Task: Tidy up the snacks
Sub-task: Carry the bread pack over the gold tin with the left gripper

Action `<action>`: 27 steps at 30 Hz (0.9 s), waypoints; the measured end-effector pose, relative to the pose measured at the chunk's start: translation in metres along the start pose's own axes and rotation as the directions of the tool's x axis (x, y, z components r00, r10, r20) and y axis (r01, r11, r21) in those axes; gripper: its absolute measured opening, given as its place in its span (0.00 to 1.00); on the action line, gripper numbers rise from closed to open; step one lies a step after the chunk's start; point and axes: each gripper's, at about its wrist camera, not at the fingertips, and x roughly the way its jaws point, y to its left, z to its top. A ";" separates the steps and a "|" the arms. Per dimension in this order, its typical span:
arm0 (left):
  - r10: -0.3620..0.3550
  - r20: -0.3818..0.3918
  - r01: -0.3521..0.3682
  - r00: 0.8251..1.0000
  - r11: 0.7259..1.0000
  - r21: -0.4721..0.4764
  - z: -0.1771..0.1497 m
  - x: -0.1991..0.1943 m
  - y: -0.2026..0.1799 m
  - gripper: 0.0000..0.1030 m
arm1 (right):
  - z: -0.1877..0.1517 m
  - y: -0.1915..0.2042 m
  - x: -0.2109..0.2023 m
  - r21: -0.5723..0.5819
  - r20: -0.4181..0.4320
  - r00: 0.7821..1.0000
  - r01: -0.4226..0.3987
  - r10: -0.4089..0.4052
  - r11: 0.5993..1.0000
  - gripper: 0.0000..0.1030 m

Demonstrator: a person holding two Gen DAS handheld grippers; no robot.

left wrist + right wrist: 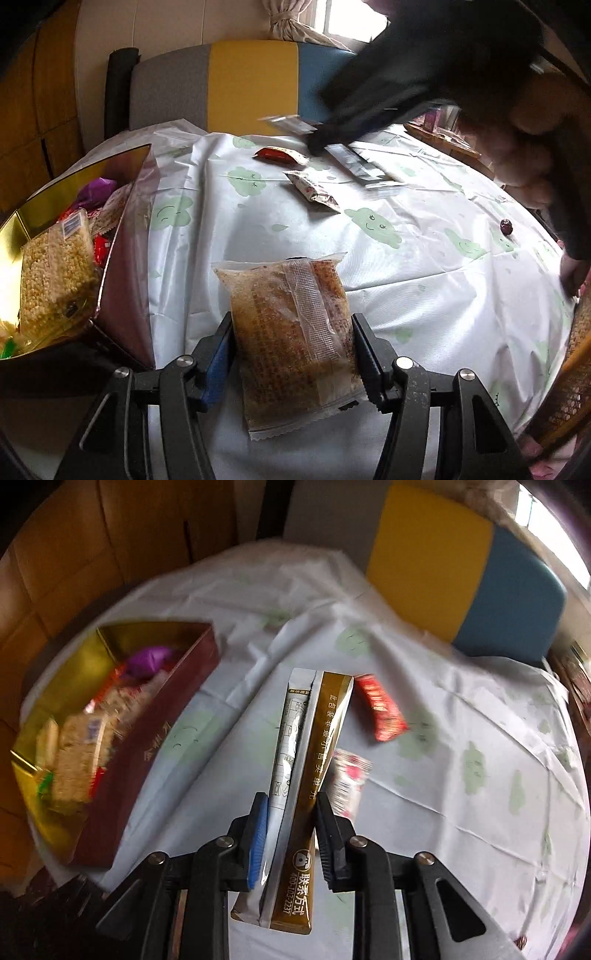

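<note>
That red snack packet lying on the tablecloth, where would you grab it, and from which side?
Grip the red packet across its narrow width near the middle, coming down from above. It lies flat and long on the tablecloth, so its short sides fit between the fingers. The white packet lies apart from it, leaving room on that side.

A white tablecloth (424,280) is printed with pale green smiling clouds. A dark red box (147,760) has a shiny gold lining. One long sachet (314,775) is gold with white lettering, another sachet (286,746) silver. A small packet (380,707) is red. A chair back (236,85) shows grey, yellow and blue panels.
</note>
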 end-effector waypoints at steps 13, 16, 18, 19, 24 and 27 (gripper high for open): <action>0.035 -0.018 -0.034 0.999 0.999 0.019 0.003 0.002 -0.006 0.59 | -0.095 -0.103 0.015 0.268 -0.171 0.982 0.124 -0.080 0.955 0.26; 0.046 -0.021 -0.046 0.999 0.999 0.020 0.003 0.003 -0.009 0.59 | -0.094 -0.106 0.017 0.266 -0.182 0.982 0.103 -0.055 0.958 0.27; 0.056 -0.023 -0.056 0.998 0.998 0.024 0.004 0.003 -0.010 0.59 | -0.091 -0.112 0.018 0.280 -0.185 0.982 0.079 -0.027 0.957 0.29; 0.061 -0.026 -0.060 0.998 0.998 0.025 0.004 0.003 -0.010 0.59 | -0.088 -0.117 0.020 0.283 -0.188 0.982 0.073 -0.020 0.956 0.29; 0.088 -0.047 -0.087 0.995 0.996 0.025 0.007 0.005 -0.014 0.59 | -0.084 -0.116 0.021 0.223 -0.195 0.979 0.108 -0.065 0.969 0.29; 0.084 -0.062 -0.083 0.995 0.996 0.019 0.009 0.005 -0.012 0.58 | -0.082 -0.115 0.020 0.211 -0.202 0.977 0.115 -0.071 0.971 0.29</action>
